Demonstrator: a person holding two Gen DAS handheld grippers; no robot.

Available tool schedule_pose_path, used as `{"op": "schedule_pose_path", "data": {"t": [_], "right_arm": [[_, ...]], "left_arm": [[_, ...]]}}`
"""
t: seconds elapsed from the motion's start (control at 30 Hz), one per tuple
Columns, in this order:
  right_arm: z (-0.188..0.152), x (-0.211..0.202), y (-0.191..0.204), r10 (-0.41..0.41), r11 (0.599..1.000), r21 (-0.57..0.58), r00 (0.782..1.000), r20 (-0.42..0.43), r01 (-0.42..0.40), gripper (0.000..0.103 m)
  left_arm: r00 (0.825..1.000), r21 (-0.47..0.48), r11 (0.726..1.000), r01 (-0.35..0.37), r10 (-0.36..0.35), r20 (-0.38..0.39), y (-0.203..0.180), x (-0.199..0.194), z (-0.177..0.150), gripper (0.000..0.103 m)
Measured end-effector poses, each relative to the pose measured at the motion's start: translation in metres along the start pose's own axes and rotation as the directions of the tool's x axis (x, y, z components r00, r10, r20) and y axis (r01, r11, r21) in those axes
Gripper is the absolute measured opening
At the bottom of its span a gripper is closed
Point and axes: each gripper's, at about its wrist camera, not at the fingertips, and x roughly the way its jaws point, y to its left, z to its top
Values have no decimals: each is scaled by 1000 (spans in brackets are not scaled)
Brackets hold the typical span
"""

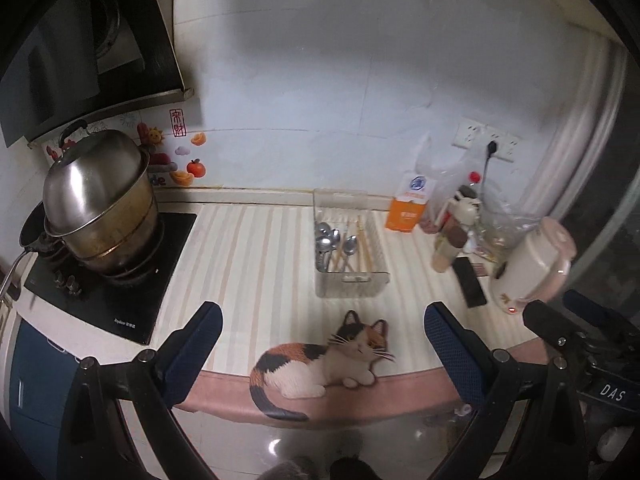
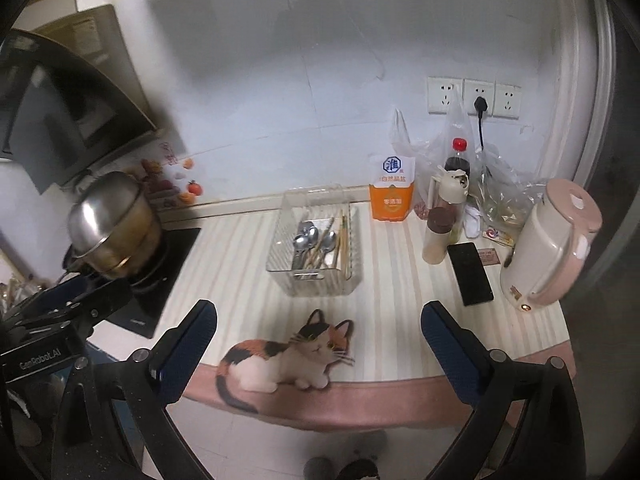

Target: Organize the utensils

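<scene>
A clear plastic utensil tray (image 1: 352,280) stands on the striped counter mat, also in the right wrist view (image 2: 316,284). In it lie several metal spoons (image 1: 330,240) (image 2: 310,238) and wooden chopsticks (image 1: 364,248) (image 2: 343,240). My left gripper (image 1: 322,324) is open and empty, held back from the counter's front edge, short of the tray. My right gripper (image 2: 318,320) is open and empty too, beside the left one. Each gripper shows at the edge of the other's view.
A stacked steel pot (image 1: 100,200) sits on the black stove at the left. At the right stand a pink kettle (image 2: 548,244), a black phone (image 2: 470,274), bottles (image 2: 438,236), an orange salt bag (image 2: 391,192) and plastic bags. A cat picture (image 1: 320,356) marks the mat's front edge.
</scene>
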Motion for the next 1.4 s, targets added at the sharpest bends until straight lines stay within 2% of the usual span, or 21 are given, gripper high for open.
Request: {"op": "schedule_pose_path", "data": {"t": [0.13, 0.37, 0.8, 1.4], "right_arm": [[-2, -26, 2, 5, 1000, -6, 1000, 21, -5, 103], [6, -43, 0, 15, 999, -43, 999, 39, -13, 103], [16, -34, -3, 30, 997, -74, 999, 24, -28, 103], [17, -24, -8, 30, 997, -67, 999, 14, -29, 103]], "left_arm": [[1000, 2, 1000, 2, -2, 19, -7, -19, -4, 103], [999, -11, 1000, -13, 14, 44, -15, -32, -5, 103], [999, -29, 999, -31, 32, 39, -17, -23, -2, 103], [1000, -17, 1000, -9, 10, 29, -16, -21, 1, 103]]}}
